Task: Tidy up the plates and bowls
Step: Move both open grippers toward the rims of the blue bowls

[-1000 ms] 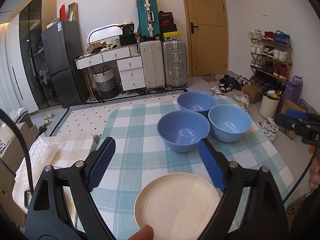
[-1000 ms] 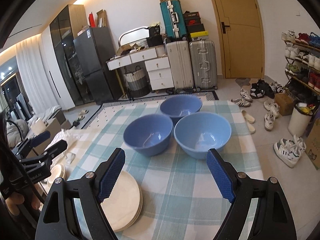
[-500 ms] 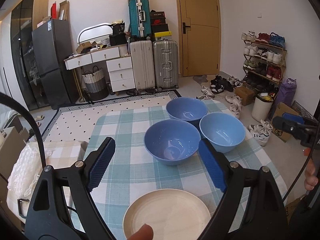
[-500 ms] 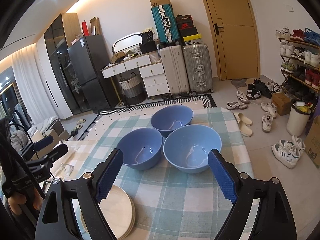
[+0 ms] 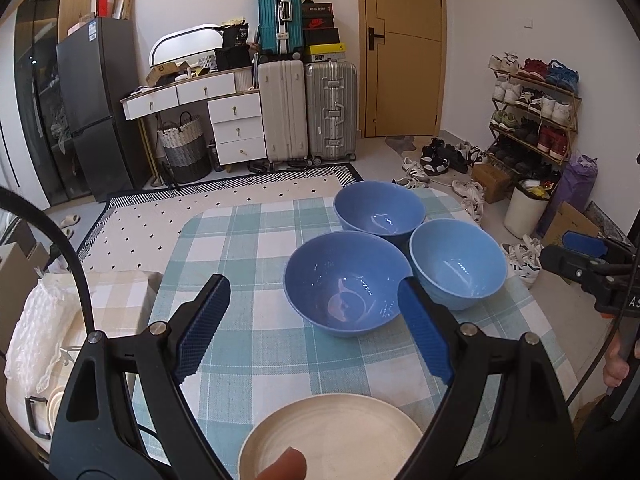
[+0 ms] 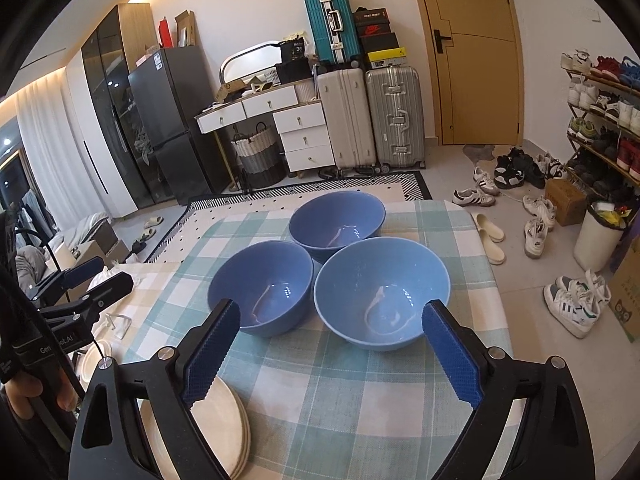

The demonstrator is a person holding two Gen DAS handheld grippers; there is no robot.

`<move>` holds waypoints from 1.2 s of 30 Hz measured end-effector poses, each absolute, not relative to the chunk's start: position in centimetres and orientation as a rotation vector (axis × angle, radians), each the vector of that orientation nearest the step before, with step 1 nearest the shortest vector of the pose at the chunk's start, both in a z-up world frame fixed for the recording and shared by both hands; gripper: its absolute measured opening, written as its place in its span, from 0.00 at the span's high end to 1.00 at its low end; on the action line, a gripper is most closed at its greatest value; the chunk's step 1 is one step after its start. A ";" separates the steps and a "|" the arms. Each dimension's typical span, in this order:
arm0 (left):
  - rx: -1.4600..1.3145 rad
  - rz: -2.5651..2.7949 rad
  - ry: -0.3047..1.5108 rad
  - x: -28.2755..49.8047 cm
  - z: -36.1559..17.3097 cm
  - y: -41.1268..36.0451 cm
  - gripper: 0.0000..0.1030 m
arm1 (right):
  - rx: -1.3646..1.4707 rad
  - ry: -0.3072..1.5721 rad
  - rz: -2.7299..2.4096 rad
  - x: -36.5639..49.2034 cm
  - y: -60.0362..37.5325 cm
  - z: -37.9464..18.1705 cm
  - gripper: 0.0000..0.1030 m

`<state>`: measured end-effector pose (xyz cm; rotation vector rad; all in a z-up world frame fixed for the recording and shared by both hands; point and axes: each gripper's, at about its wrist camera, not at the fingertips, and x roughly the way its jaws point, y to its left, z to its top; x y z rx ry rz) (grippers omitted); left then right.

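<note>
Three blue bowls cluster on a checked tablecloth [image 5: 248, 344], rims touching or nearly so: the near-left bowl [image 5: 346, 284], the far bowl [image 5: 379, 210] behind it, and the right bowl [image 5: 458, 264] beside it. A stack of cream plates [image 5: 332, 436] sits on the cloth's near edge, closer to the cameras than the near-left bowl.

The left gripper [image 5: 316, 332] hovers level above the plates, jaws spread wide and empty, its right finger overlapping the near-left bowl's rim in view. A fingertip shows at the frame's bottom edge over the plates.

The right gripper [image 6: 334, 354] hangs level, jaws wide apart and empty, framing the right bowl [image 6: 382, 292] and the near-left bowl [image 6: 260, 286]; the plates [image 6: 216, 424] lie under its left finger.
</note>
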<state>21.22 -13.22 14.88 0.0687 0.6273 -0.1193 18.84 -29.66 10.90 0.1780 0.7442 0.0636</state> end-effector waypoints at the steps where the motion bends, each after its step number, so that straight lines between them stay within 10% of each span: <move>1: 0.070 -0.116 0.631 21.7 14.8 -13.1 0.17 | 0.176 0.747 0.067 19.3 -29.6 10.8 0.08; 36: 0.006 -0.118 0.833 36.8 6.5 -9.6 0.02 | 0.059 0.942 0.226 34.0 -26.2 3.6 0.02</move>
